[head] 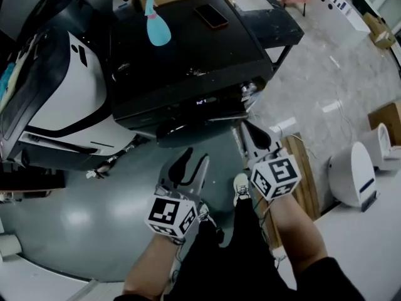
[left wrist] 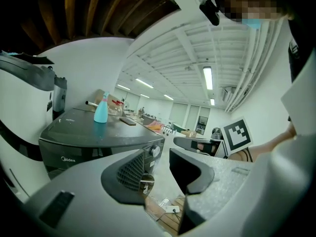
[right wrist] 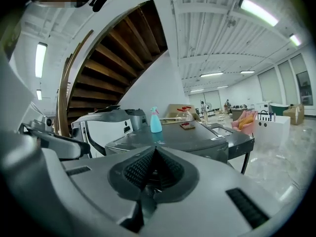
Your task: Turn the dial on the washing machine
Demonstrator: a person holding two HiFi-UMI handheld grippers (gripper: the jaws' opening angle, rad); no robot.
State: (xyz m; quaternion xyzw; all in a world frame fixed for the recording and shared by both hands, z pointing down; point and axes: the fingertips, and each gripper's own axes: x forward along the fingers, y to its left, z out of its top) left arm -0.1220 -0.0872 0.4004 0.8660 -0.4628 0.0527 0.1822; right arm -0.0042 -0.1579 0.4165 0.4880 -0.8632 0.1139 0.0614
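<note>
The dark grey washing machine [head: 188,61] stands ahead of me, its top facing up in the head view. Its silver dial [left wrist: 154,151] shows on the front panel's right end in the left gripper view, well beyond the jaws. My left gripper [head: 193,162] [left wrist: 160,169] is open with nothing between its jaws, held below the machine's front. My right gripper [head: 249,132] [right wrist: 154,174] is shut and empty, its jaws pressed together, close to the machine's front right corner. Neither gripper touches the machine.
A blue spray bottle [head: 156,27] and a phone [head: 211,15] lie on the machine's top. A white and black appliance [head: 62,99] stands to its left, a black table [head: 276,27] behind right. A wooden pallet [head: 307,174] and a white device [head: 354,174] sit on the floor at right.
</note>
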